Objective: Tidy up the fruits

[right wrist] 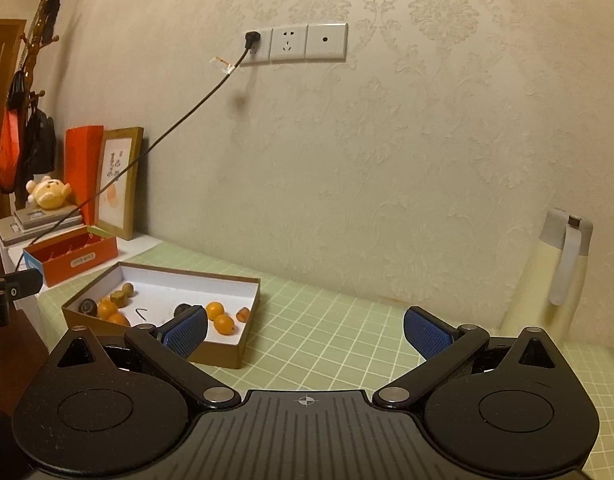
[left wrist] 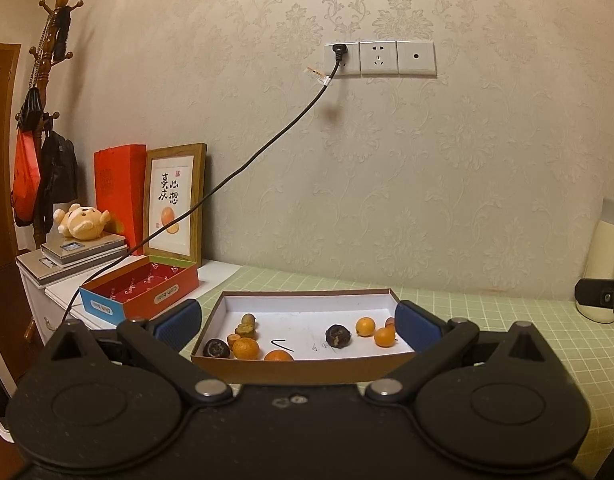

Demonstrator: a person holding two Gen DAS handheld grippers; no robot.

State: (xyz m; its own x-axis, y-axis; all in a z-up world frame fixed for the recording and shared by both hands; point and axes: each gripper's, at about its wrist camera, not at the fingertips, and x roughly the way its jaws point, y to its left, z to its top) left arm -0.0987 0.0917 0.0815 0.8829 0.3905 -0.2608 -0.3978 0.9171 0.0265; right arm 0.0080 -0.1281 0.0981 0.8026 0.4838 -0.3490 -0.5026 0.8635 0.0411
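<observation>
Here, the fruits lie inside a shallow brown cardboard tray [left wrist: 307, 368] with a white floor, set on the desk [right wrist: 327, 340]. They sit in two loose groups: on the left side, orange citrus [left wrist: 245, 348], a dark shrivelled fruit [left wrist: 216, 348] and a few greenish pieces [left wrist: 247, 322]; on the right, another dark fruit [left wrist: 338, 336] and small orange ones [left wrist: 365, 326]. The kinds are mixed in each group, so the scene fits either fruit gathered into the tray as wanted or fruit waiting to be sorted elsewhere; I cannot tell which. A red box [left wrist: 147, 292] with a blue end stands open just left of the tray, and no fruit shows in it.

The left hand-held gripper [left wrist: 299, 318] hangs before the tray with its blue pads spread wide, holding nothing. The right hand-held gripper [right wrist: 307, 330] is likewise spread and empty, over bare desk to the tray's right.

The desk wears a pale green grid mat. Behind it are patterned wallpaper, a socket strip [left wrist: 381, 58] with one black cable [left wrist: 227, 180] plugged in, a framed calligraphy print [left wrist: 175, 204], a plush toy [left wrist: 83, 222], a coat stand [left wrist: 47, 80], and a cream bottle [right wrist: 547, 280] at the right.
</observation>
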